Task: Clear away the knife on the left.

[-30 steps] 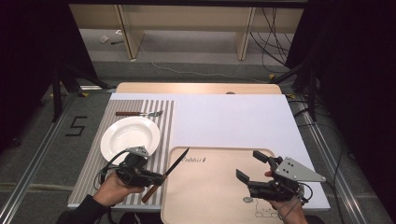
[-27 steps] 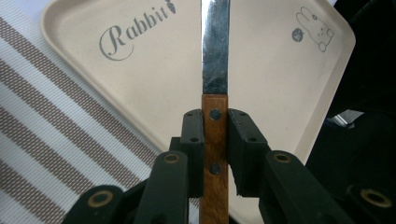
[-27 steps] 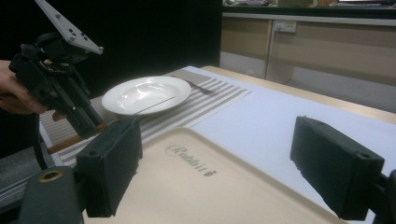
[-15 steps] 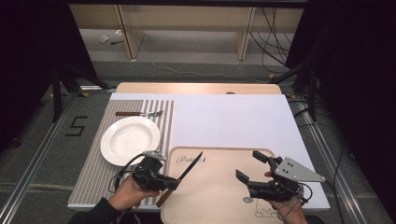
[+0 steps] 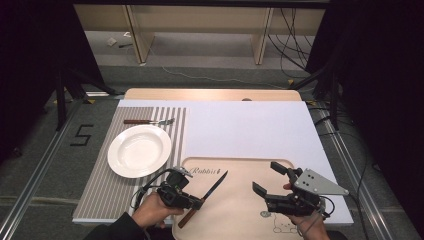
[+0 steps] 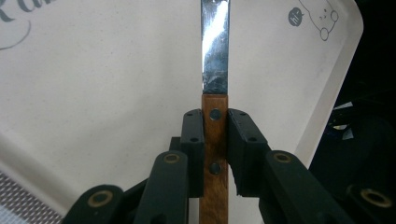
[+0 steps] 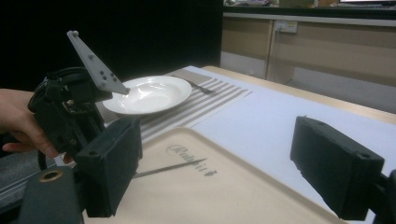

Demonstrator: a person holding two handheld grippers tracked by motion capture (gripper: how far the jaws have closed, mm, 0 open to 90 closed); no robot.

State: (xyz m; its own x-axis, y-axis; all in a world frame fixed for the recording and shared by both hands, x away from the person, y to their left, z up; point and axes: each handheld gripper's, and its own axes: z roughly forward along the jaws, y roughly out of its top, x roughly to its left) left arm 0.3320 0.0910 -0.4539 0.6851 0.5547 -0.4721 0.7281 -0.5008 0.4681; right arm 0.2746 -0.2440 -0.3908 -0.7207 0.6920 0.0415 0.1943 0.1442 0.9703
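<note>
The left claw (image 5: 192, 201) is clamped on the wooden handle of the knife (image 5: 212, 186), low in the high view at about 7 o'clock. Its jaws press on both sides of the handle, just below where the blade (image 6: 215, 46) starts. The blade runs toward 1 o'clock over the tray (image 5: 240, 220) and seems to hang just above it rather than lie on it. The right claw (image 5: 272, 179), at about 5 o'clock, hovers over the tray with its jaws wide apart and nothing between them.

So the knife is picked up and already over the tray; setting it down and letting go look like what is left. Farther off, at 10 o'clock, the plate (image 5: 139, 150) sits on the striped mat (image 5: 107, 190), and the fork (image 5: 148, 121) lies on the mat beyond it, both untouched.

The tray carries the script word "Rabbit" (image 5: 205, 171) near its far edge and a small cartoon animal (image 5: 284, 226) near its close edge. A "5" (image 5: 81, 135) is marked on the floor to the left of the desk (image 5: 250, 125).
</note>
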